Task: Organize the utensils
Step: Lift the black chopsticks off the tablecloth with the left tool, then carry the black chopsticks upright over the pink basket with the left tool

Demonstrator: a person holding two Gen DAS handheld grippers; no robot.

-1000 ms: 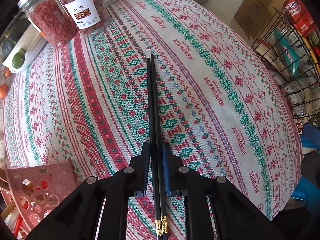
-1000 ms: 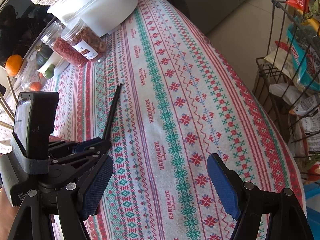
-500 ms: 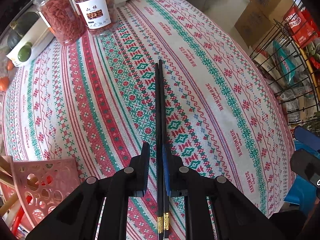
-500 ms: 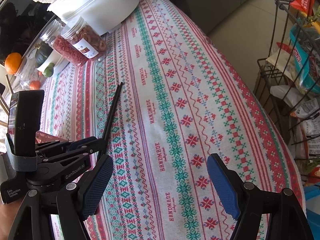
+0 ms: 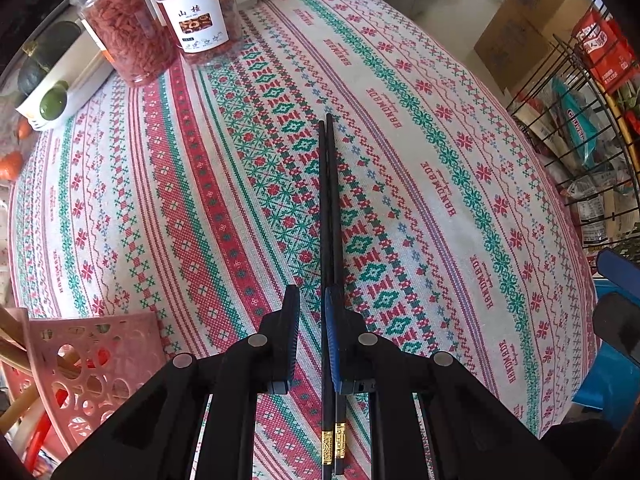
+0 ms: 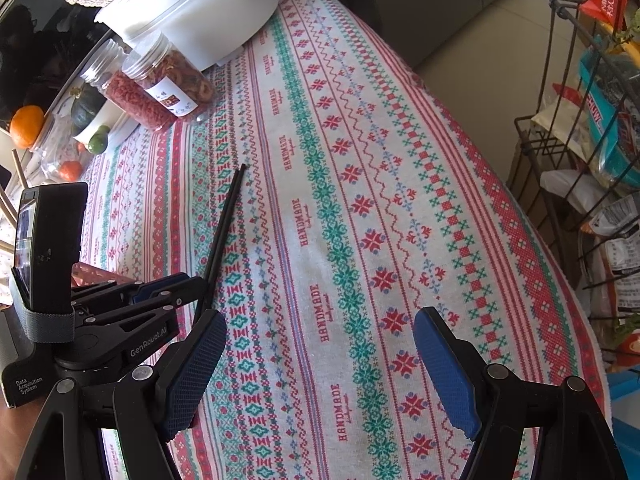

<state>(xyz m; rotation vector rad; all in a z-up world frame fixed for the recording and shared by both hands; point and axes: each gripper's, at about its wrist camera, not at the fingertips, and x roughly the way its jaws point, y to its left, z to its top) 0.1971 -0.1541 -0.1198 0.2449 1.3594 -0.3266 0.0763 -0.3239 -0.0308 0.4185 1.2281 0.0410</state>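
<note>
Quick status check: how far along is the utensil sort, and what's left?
Partly done: the pink basket already holds some sticks. In hand: the black chopsticks sit between the left gripper fingers, though a gap shows beside them, so the grip is unclear. Left: moving them to the basket. The right gripper is open and empty.

Black chopsticks (image 5: 329, 216) with gold bands lie on a white tablecloth (image 5: 420, 184) cross-stitched in red and green. Pink perforated basket (image 5: 92, 364). Blue pads line black fingers (image 6: 196, 368).

Pink basket (image 5: 92, 364) and chopsticks' (image 5: 331, 240) gilded ends cut off.
</note>
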